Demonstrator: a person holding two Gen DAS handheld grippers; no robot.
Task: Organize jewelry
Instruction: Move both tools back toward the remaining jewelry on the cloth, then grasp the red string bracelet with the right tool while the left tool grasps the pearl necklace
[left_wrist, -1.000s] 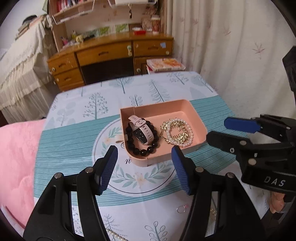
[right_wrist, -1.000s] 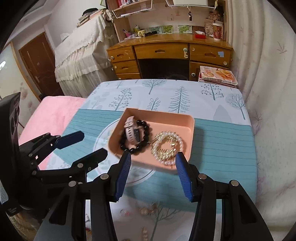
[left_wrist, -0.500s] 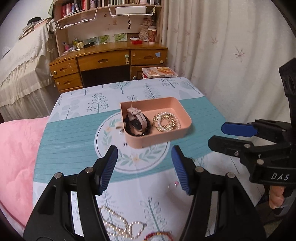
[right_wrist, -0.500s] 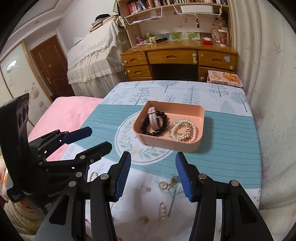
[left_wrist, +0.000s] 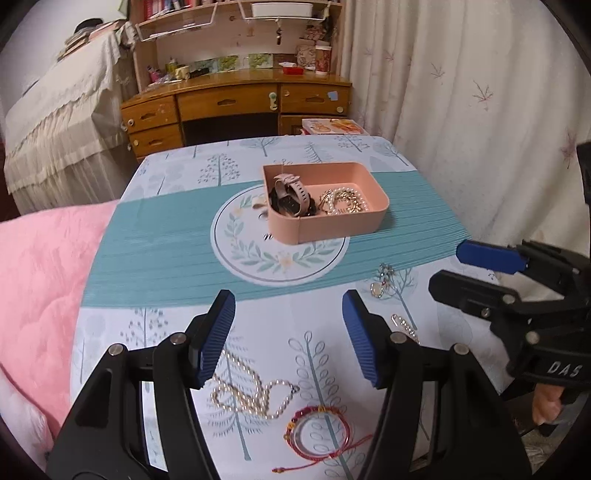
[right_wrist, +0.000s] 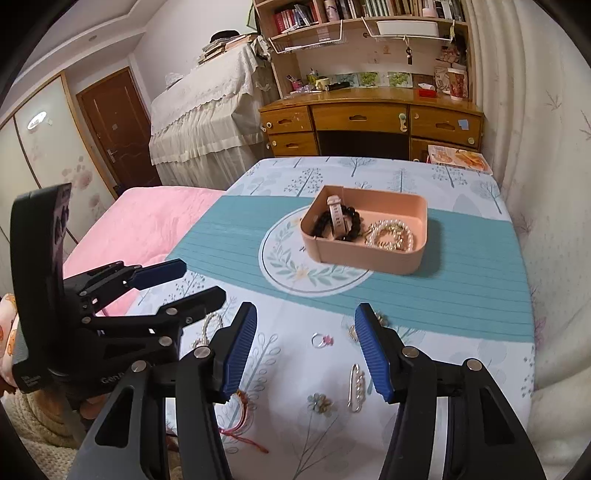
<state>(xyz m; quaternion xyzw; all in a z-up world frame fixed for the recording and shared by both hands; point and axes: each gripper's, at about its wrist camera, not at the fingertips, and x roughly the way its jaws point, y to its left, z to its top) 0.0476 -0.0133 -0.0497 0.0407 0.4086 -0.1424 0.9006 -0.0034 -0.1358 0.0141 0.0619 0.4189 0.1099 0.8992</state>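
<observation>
Mid-table, pink tray (left_wrist: 343, 225), near edge strewn, pearl necklace (left_wrist: 251, 391)

Matt pink plastic tray (left_wrist: 343, 225); glossy pearl necklace (left_wrist: 251, 391); printed cloth table cover (left_wrist: 166, 236); varnished wooden desk (right_wrist: 369, 118); ribbed blue pads (left_wrist: 218, 332); shiny metal pin (right_wrist: 356, 387).

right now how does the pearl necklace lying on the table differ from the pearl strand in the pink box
The pearl necklace on the table lies loose on the tree-print cloth near the left gripper; the pearl strand in the box is already stowed in the pink box. The table necklace is spread in open loops; the boxed one is bunched in a tight heap. Both are pale bead strands with gold-coloured parts.
</observation>
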